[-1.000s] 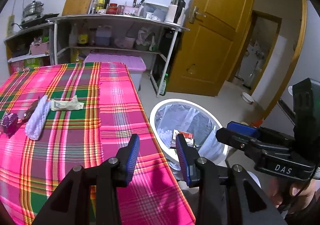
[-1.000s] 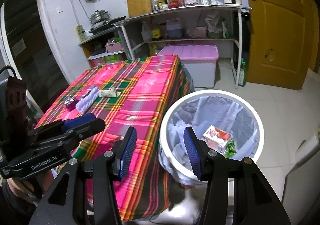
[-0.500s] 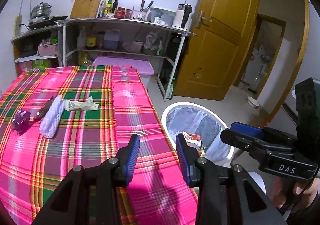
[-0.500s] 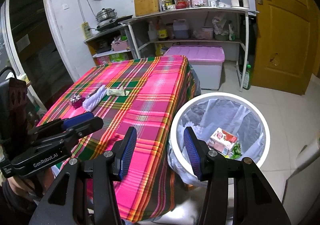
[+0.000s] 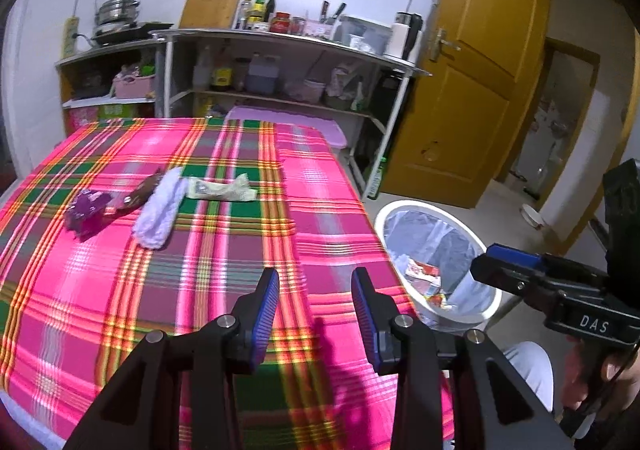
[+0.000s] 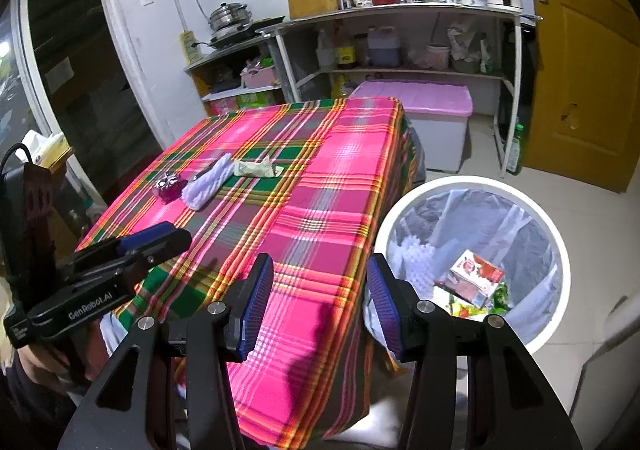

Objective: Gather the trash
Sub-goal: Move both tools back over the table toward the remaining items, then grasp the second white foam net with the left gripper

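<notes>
Four scraps of trash lie in a loose row on the far left part of our plaid tablecloth (image 5: 224,262): a crumpled purple wrapper (image 5: 86,208), a dark brown wrapper (image 5: 138,192) touching it, a pale lavender foam sleeve (image 5: 160,208) lying lengthwise beside that, and a flattened greenish-white packet (image 5: 220,190) just right of the sleeve's far end. All four sit well apart from our tools, so nothing is within reach yet.

Nearer the middle, our left gripper (image 5: 314,302) hangs over the near stretch of cloth, its blue fingers parted with only cloth showing between them. We judge it is held half apart so it can slip over a thin wrapper without much further adjustment. Our right gripper (image 6: 320,306) sits over the table's near right edge, fingers likewise spread and holding nothing.

At the right, on the floor just beside the table edge, stands the white bin (image 6: 476,182) with its clear liner, already holding a red carton (image 6: 476,272) and other scraps. Placed there, it keeps each carry short.
</notes>
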The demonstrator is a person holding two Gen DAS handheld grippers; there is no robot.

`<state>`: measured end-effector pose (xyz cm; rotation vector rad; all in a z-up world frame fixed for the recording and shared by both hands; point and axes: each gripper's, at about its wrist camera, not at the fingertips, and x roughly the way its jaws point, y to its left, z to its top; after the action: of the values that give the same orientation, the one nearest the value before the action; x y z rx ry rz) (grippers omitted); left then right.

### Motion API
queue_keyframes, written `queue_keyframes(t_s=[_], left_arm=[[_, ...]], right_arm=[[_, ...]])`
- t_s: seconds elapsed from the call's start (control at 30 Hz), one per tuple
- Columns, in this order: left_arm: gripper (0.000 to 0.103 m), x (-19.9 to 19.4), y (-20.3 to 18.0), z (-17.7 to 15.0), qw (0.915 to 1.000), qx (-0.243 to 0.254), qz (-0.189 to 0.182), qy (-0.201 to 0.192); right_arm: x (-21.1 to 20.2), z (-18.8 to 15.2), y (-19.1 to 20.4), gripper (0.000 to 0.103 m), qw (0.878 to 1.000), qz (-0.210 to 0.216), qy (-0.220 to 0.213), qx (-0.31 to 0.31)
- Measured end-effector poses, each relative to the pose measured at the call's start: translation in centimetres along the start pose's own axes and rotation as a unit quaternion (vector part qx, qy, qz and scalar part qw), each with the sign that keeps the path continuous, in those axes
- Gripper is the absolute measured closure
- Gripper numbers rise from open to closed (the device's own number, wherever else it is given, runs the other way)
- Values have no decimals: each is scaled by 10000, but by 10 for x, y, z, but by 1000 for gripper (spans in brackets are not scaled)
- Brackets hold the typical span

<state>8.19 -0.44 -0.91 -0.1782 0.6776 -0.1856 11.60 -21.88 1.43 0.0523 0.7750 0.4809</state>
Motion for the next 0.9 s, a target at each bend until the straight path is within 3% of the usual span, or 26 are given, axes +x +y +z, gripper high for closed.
queue_keyframes(t_s=[0.6, 0.9], left_arm=[[66, 1, 69, 11, 9971, -369, 658, -69], [58, 27, 100, 28, 9956, -348, 870, 45]], right_arm=[[35, 24, 24, 53, 9990, 182, 118, -379], [70, 43, 38, 53, 9971, 342, 253, -624]])
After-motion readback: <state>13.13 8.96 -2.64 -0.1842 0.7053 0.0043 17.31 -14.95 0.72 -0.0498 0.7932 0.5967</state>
